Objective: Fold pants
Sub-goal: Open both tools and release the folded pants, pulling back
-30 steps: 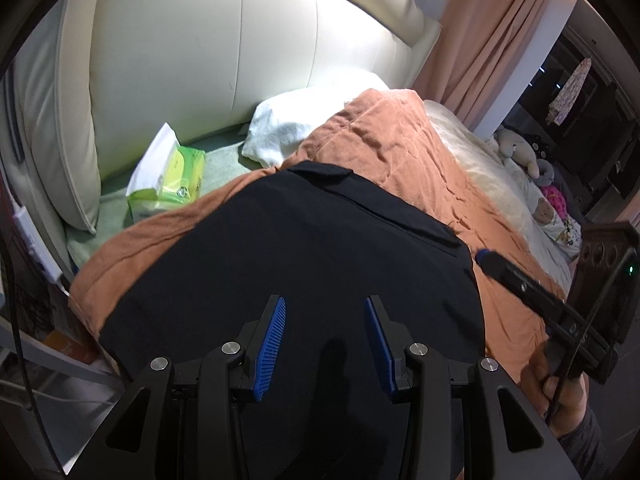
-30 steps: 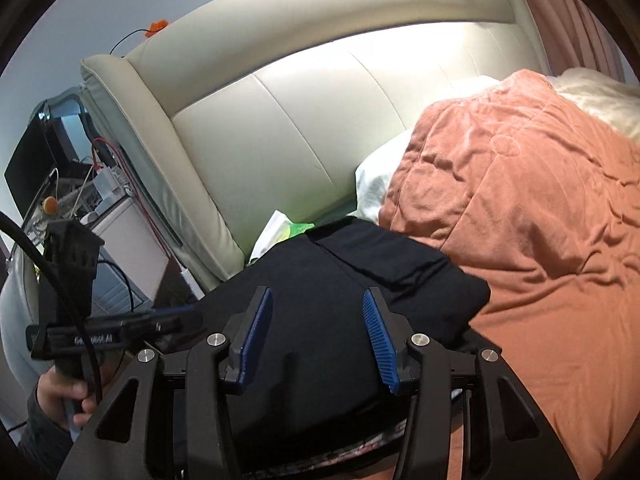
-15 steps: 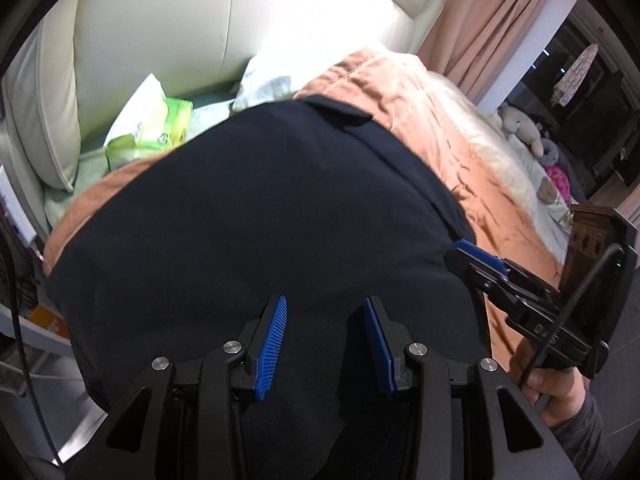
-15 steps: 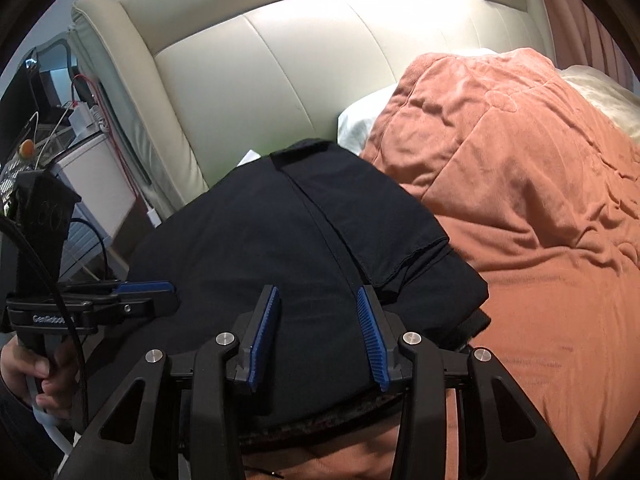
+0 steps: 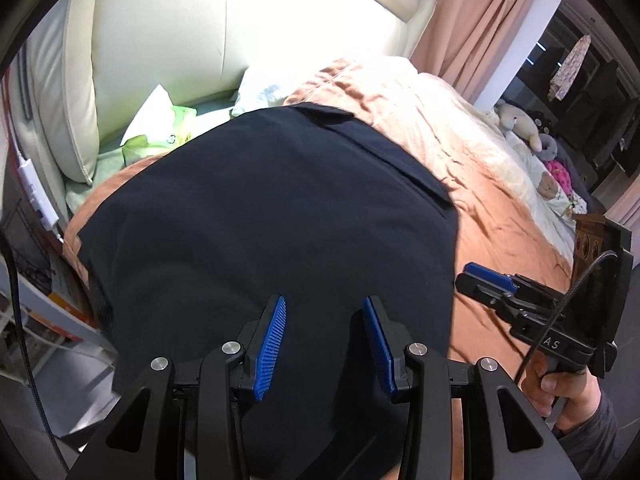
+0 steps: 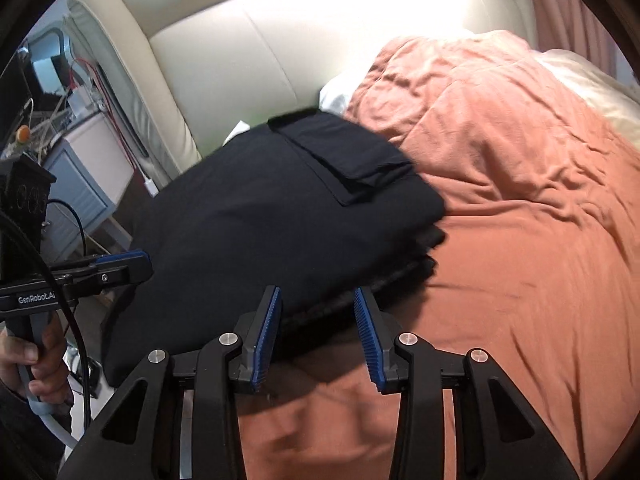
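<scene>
Left wrist view. Bedroom, cream padded headboard (image 5: 224,32) at the back, pink curtain (image 5: 472,32) to the right, bed under a rust-orange blanket (image 5: 492,216). Folded black pants (image 5: 272,216) spread flat on the blanket, near the bed's left edge, a narrower folded strip along the far right side. Green tissue pack (image 5: 160,136) and white pillow (image 5: 260,88) just beyond the pants, by the headboard. Plush toys (image 5: 520,124) far off to the right. Left gripper (image 5: 324,336) low over the near part of the pants, jaws partly open, blue pads apart with black cloth visible in the gap; cannot tell whether the tips touch the fabric, no pinch visible. Right gripper (image 5: 480,276) at the right, beside the pants' right edge over the blanket, held by a hand (image 5: 560,388) in a grey sleeve.

Right wrist view. Same headboard (image 6: 280,40) and blanket (image 6: 520,220); bedside cabinet (image 6: 84,176) with cables at the left. Pants (image 6: 260,232) seen as a stack of layers, right edge showing several folds. Right gripper (image 6: 316,324) at the near right corner of the pants, jaws partly open and closing, the hem lying in the gap, pads not pressing on it. Left gripper (image 6: 132,264) at the pants' left edge, gripped by a hand (image 6: 28,364).
</scene>
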A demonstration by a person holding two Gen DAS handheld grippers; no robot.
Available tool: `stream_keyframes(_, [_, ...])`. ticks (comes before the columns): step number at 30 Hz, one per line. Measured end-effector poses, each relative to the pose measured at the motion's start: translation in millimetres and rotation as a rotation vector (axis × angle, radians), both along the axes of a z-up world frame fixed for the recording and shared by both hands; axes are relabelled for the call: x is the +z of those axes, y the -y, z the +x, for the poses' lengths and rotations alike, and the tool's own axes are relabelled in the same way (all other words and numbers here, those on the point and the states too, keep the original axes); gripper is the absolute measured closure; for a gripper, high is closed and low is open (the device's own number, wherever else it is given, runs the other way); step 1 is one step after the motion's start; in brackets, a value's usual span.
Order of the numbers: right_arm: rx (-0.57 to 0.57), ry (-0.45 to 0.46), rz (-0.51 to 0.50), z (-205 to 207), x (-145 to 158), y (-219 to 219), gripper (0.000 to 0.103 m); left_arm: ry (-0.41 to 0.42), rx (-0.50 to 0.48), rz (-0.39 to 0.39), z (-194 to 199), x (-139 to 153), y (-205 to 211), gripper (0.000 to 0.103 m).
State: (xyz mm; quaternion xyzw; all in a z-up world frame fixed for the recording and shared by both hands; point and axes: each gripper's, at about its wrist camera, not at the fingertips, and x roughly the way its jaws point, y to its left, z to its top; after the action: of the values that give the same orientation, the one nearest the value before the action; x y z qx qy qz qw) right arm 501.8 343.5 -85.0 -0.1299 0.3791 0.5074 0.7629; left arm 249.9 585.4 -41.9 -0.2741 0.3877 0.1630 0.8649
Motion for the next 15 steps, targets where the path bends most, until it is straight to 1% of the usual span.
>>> stream_keyframes(4, [-0.046,0.004,0.032,-9.6,29.6,38.3,0.067,0.005,-0.012,0.025,-14.2,24.8,17.4,0.059])
stream_keyframes(5, [-0.052,0.007,0.032,-13.6,35.4,46.7,0.067,0.013,-0.018,0.031,-19.4,33.9,22.4,0.054])
stream_keyframes(6, [-0.057,0.009,0.033,-16.5,39.7,53.6,0.064,0.019,-0.019,0.041,-24.3,40.8,27.4,0.049])
stream_keyframes(7, [-0.065,0.012,0.038,-19.8,45.8,63.0,0.061,0.029,-0.019,0.059,-29.1,48.1,32.3,0.038])
stream_keyframes(8, [-0.074,0.017,0.045,-23.1,51.5,72.2,0.051,0.041,-0.021,0.078,-35.5,58.7,38.8,0.027])
stream_keyframes(9, [-0.087,0.027,0.051,-26.8,56.4,80.8,0.038,0.049,-0.023,0.089,-39.3,63.9,43.9,0.022])
stream_keyframes(10, [-0.101,0.041,0.060,-31.2,61.5,90.0,0.031,0.064,-0.032,0.107,-45.3,74.1,51.5,0.013])
stream_keyframes(11, [-0.107,0.048,0.070,-35.7,65.5,99.5,0.021,0.068,-0.034,0.119,-48.4,78.6,55.6,0.006])
stream_keyframes(12, [-0.114,0.052,0.074,-39.2,69.9,107.9,0.017,0.071,-0.032,0.140,-53.3,86.4,62.5,0.003])
stream_keyframes(13, [-0.122,0.054,0.072,-42.9,71.7,115.0,0.016,0.071,-0.031,0.152,-56.3,91.2,66.7,0.001])
stream_keyframes(15, [-0.142,0.059,0.058,-50.8,75.1,129.7,0.012,0.058,-0.032,0.170,-61.2,99.8,74.7,0.001])
